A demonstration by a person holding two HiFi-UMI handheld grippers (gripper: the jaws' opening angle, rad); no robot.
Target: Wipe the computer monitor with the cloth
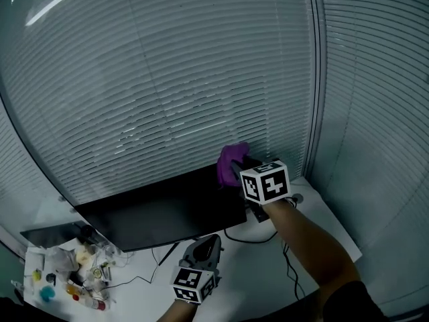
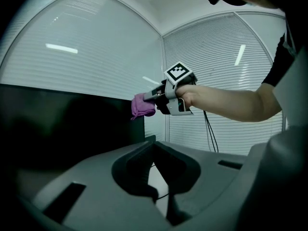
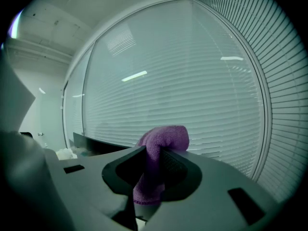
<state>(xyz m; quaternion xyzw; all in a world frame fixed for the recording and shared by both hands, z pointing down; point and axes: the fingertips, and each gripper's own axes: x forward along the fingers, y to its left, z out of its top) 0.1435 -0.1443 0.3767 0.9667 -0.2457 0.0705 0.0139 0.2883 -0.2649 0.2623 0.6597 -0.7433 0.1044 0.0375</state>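
Observation:
The black monitor (image 1: 167,206) stands on the white desk, its dark screen (image 2: 67,124) filling the left of the left gripper view. A purple cloth (image 1: 230,161) is pressed at the monitor's top right corner, and my right gripper (image 1: 239,170) is shut on it. In the right gripper view the cloth (image 3: 161,141) bulges out between the jaws of that gripper (image 3: 151,170), with the monitor's top edge (image 3: 96,146) behind it. My left gripper (image 1: 208,241) hovers low over the desk in front of the monitor, shut and empty (image 2: 156,186). From there the cloth (image 2: 143,106) and right gripper (image 2: 155,96) show above.
Closed window blinds (image 1: 201,79) run behind the monitor and along the right. A heap of small bottles and packets (image 1: 74,274) lies at the desk's left end. Black cables (image 1: 285,247) trail across the white desk (image 1: 261,274) under my right arm.

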